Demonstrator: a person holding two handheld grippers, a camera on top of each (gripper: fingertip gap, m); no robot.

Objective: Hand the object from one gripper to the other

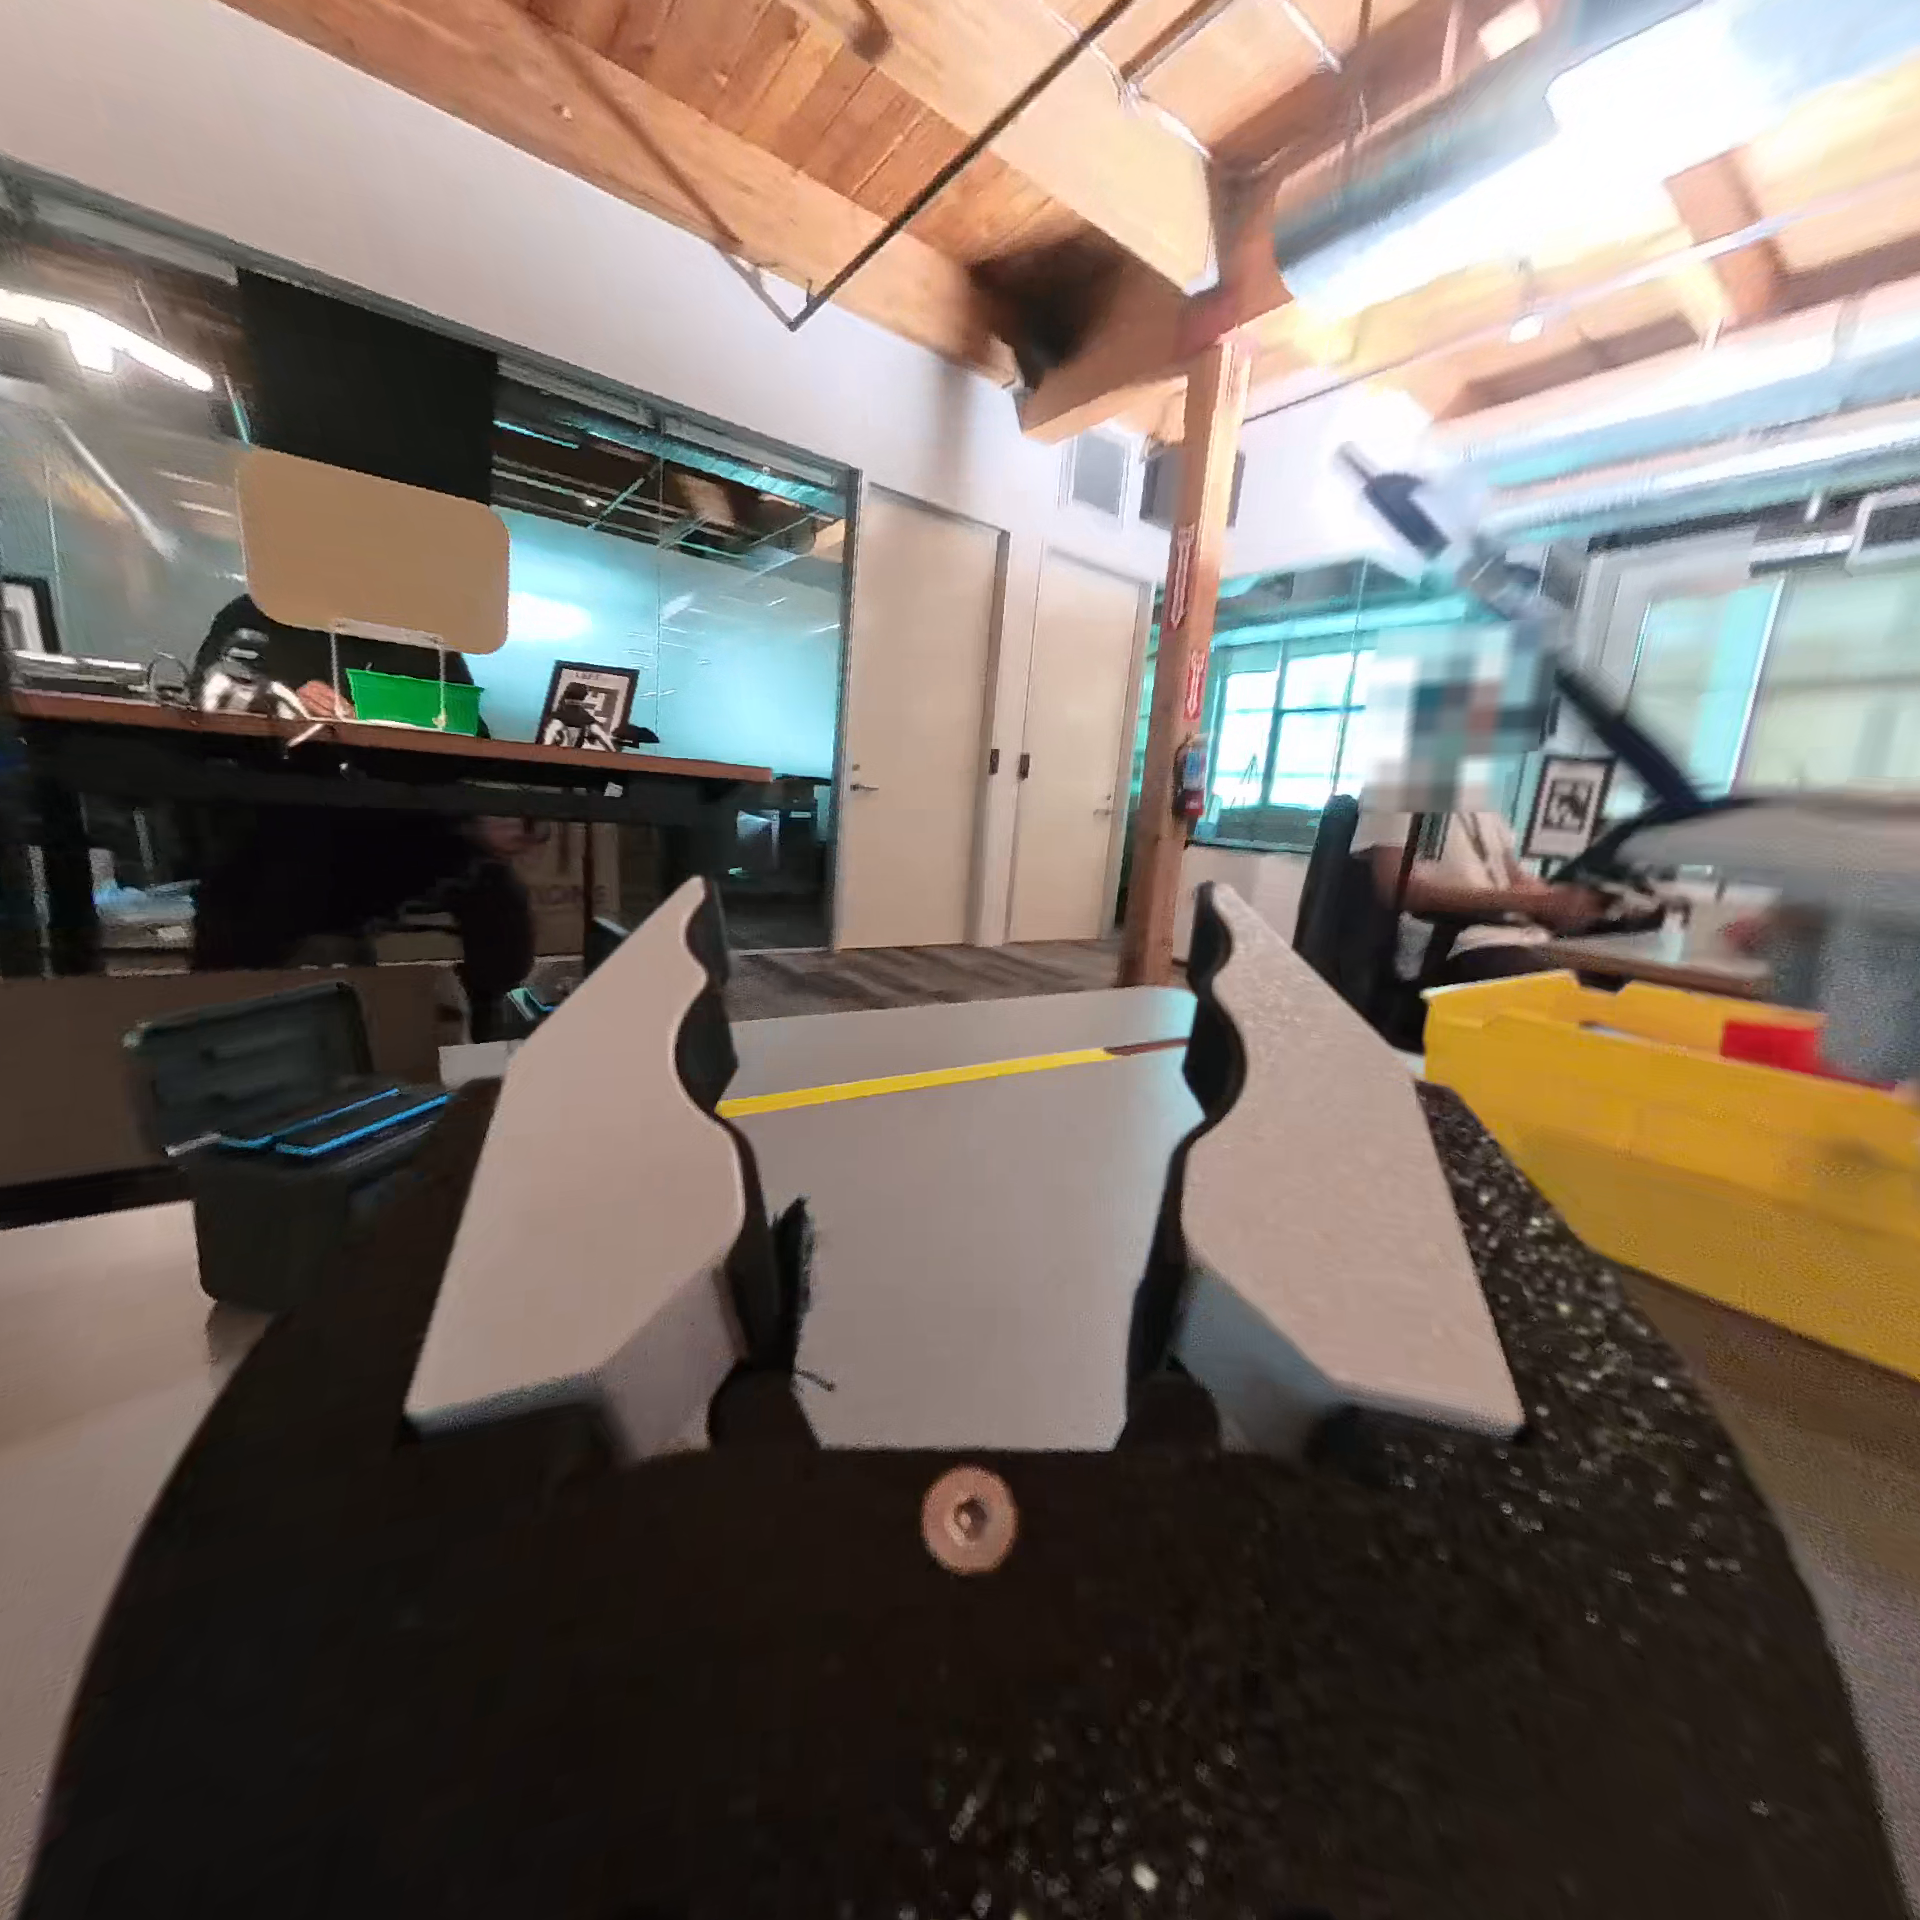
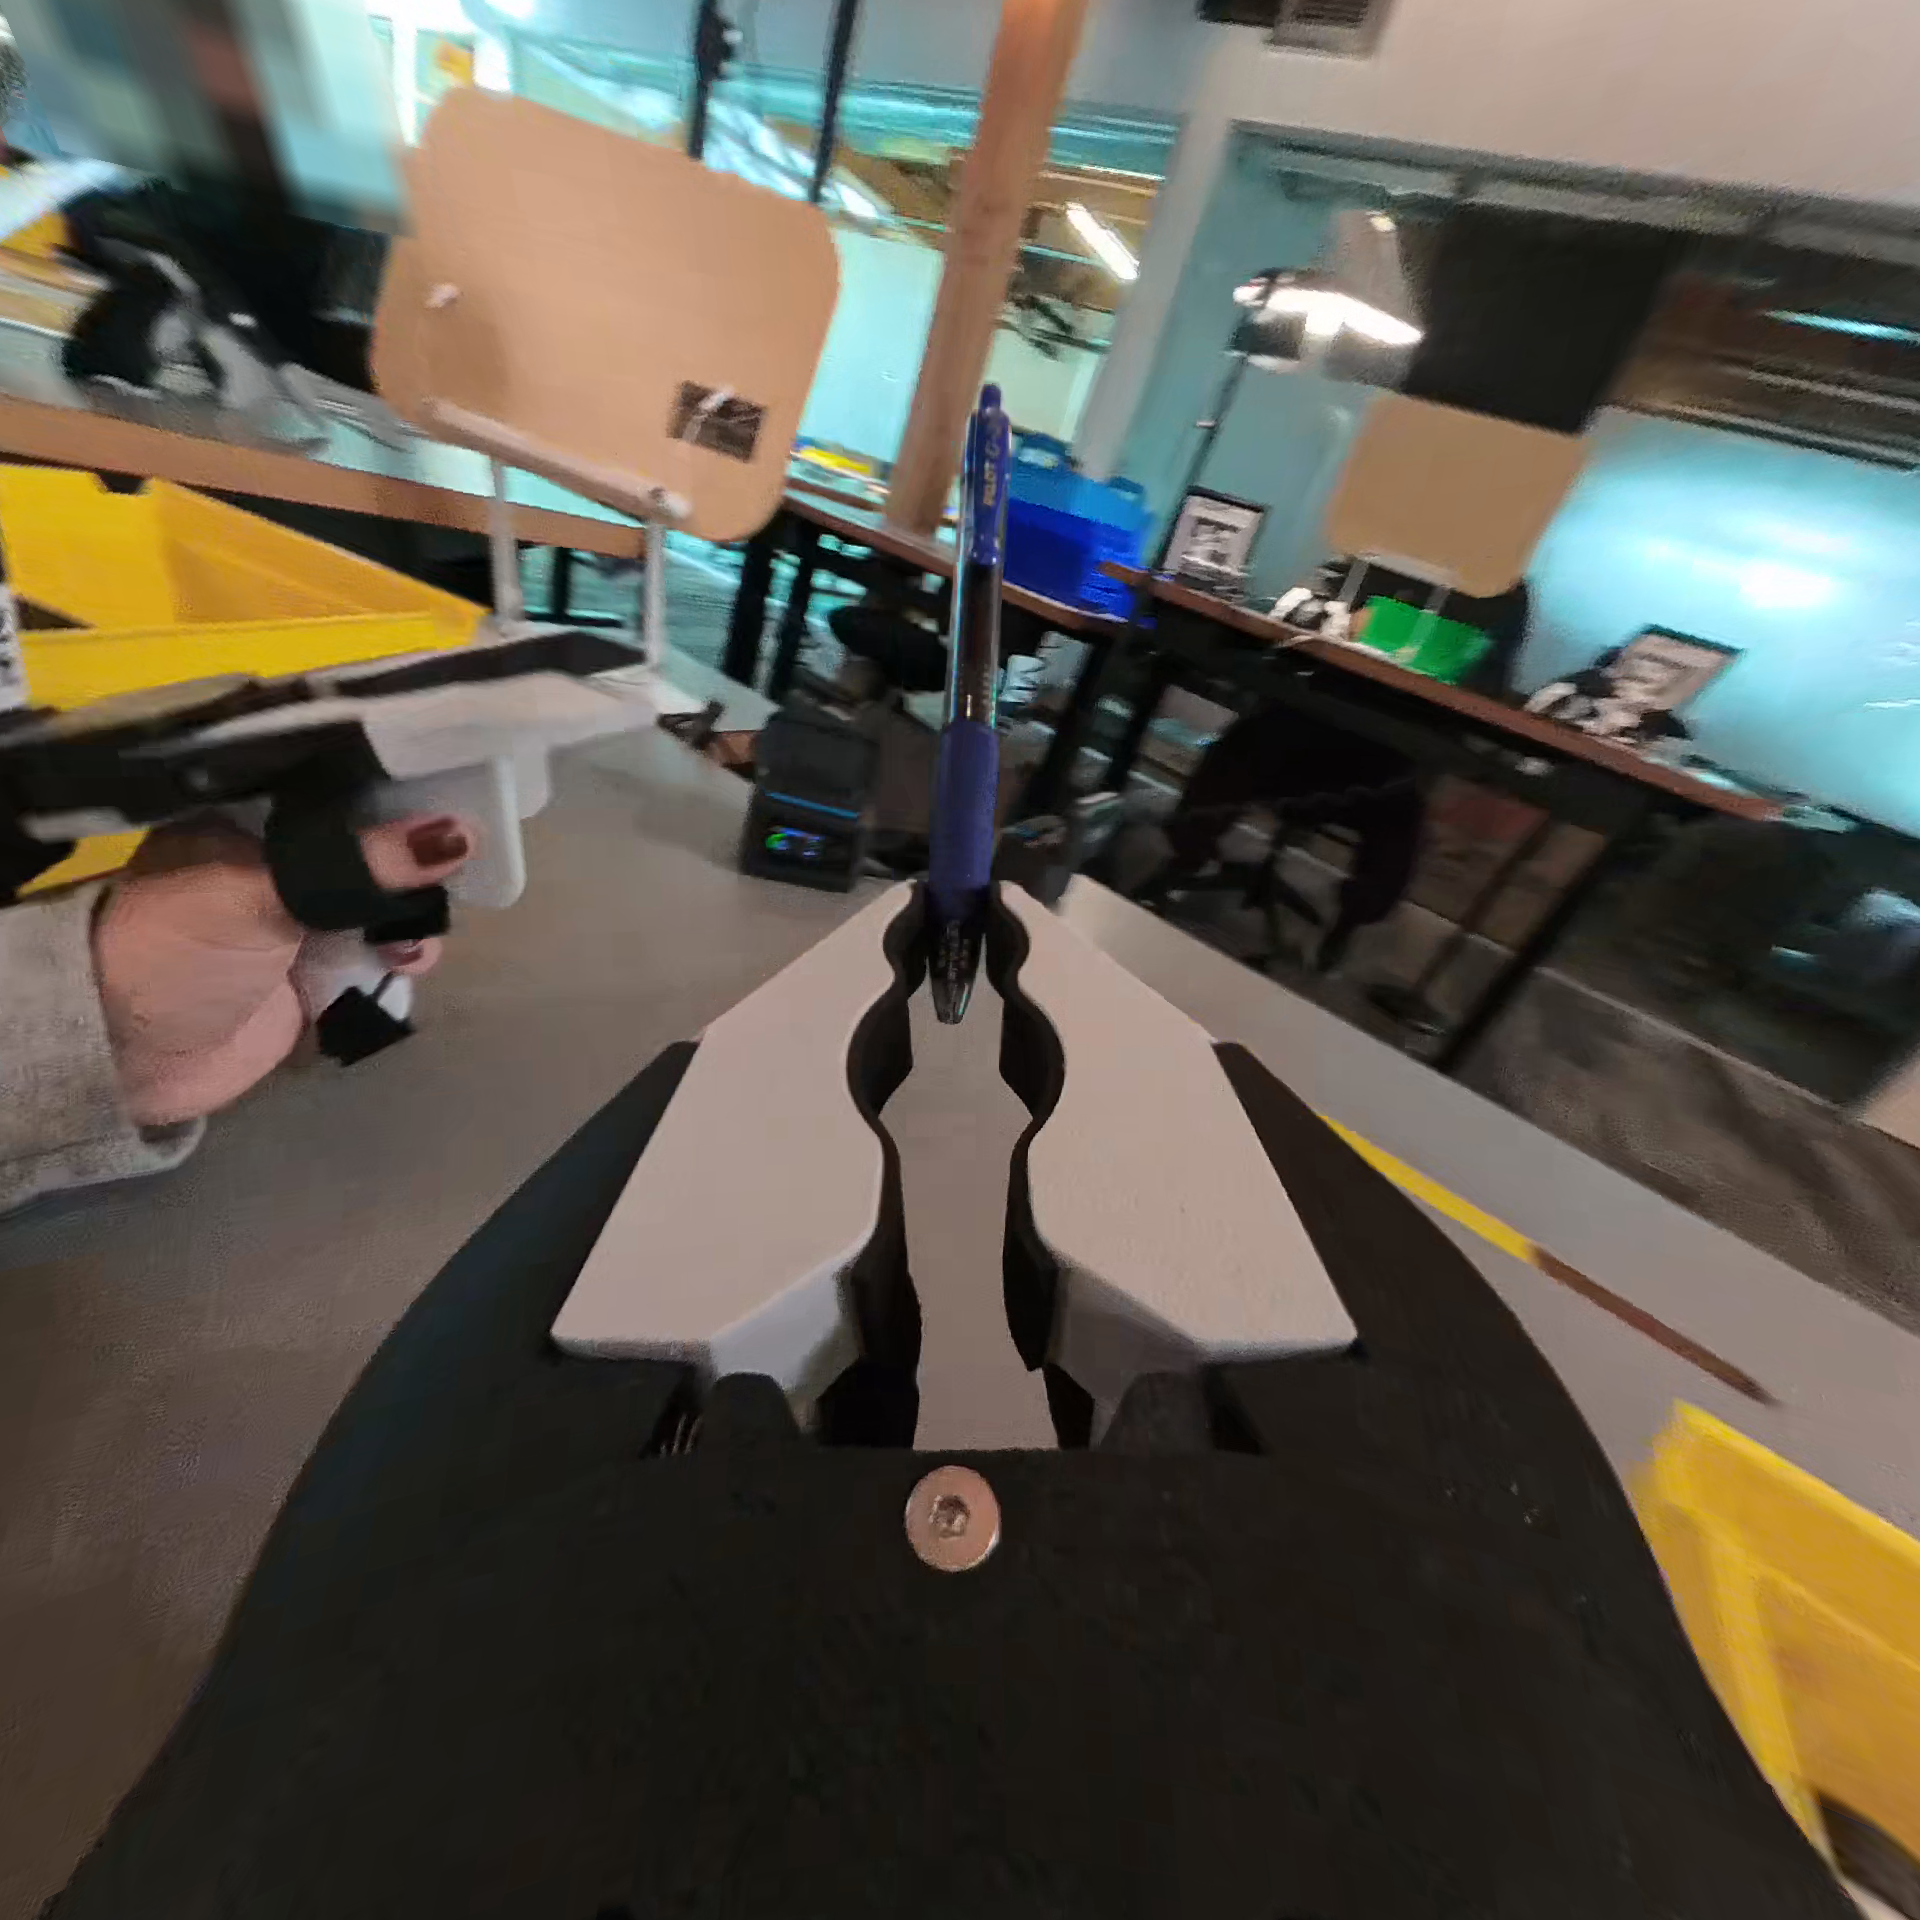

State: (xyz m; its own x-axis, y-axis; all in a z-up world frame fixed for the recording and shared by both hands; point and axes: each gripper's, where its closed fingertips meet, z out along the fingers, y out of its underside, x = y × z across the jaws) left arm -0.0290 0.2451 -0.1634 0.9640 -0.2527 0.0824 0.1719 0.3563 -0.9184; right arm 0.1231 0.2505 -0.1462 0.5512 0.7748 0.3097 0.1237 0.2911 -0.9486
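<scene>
Holding the pen (image 2: pixel 971 665) upright by its tip end, my right gripper (image 2: pixel 961 935) was clamped only at its fingertips. The left gripper (image 1: pixel 961 935) was spread wide and empty, off to the side above the worktop (image 2: pixel 436 1195). I feared that shallow pinch might let the pen pivot or drop if the left one bumped it.

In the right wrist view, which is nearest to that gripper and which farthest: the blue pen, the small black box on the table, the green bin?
1. Blue pen, clamped in the right gripper.
2. Small black box, just left, on the table.
3. Green bin, far right, on a distant desk.
</scene>
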